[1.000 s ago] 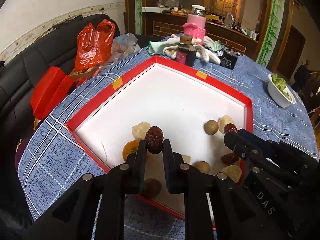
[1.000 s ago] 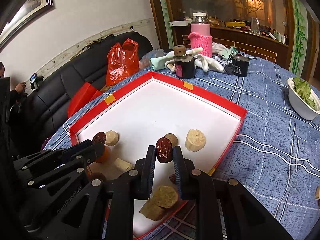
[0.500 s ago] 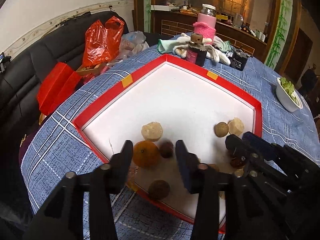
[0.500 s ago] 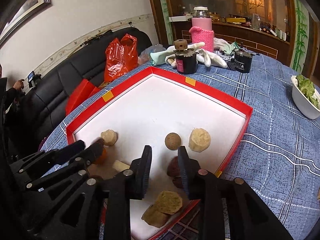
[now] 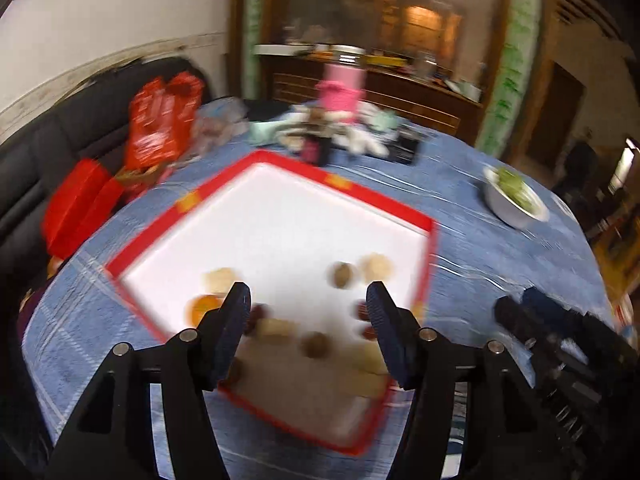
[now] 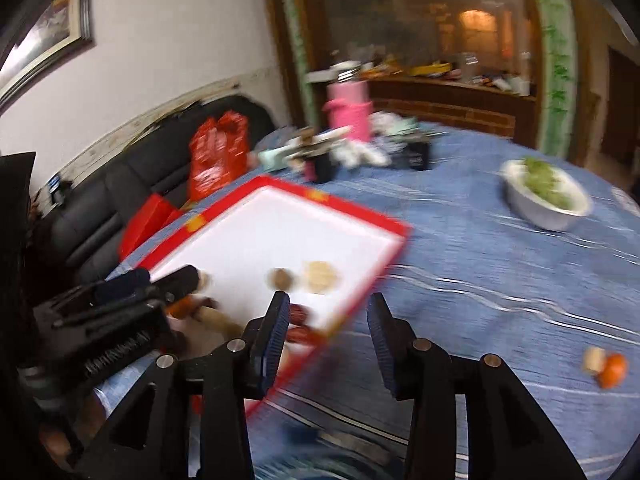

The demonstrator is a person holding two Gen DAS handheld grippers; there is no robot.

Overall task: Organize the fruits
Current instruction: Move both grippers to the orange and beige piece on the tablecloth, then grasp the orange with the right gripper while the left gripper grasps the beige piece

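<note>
A red-rimmed white tray (image 5: 430, 240) on the blue tablecloth holds several fruits near its front: an orange (image 5: 202, 309), red dates (image 5: 256, 318), brown round fruits (image 5: 342, 274) and pale lumps (image 5: 376, 266). My left gripper (image 5: 306, 304) is open and empty above the tray's front part. My right gripper (image 6: 328, 312) is open and empty over the tray's right edge (image 6: 360, 280). An orange (image 6: 612, 370) and a pale lump (image 6: 593, 359) lie on the cloth at the right. Both views are blurred by motion.
A white bowl of greens (image 6: 548, 196) stands at the right. A pink flask (image 5: 342, 92), a dark jar (image 5: 316, 148), gloves and a black box (image 5: 408, 146) crowd the table's far side. Red bags (image 5: 160, 128) and a black sofa (image 6: 120, 184) are at the left.
Both grippers let their dates fall into the tray and opened wide. Both have pulled up and back; the right one has swung to the right, past the tray's edge.
</note>
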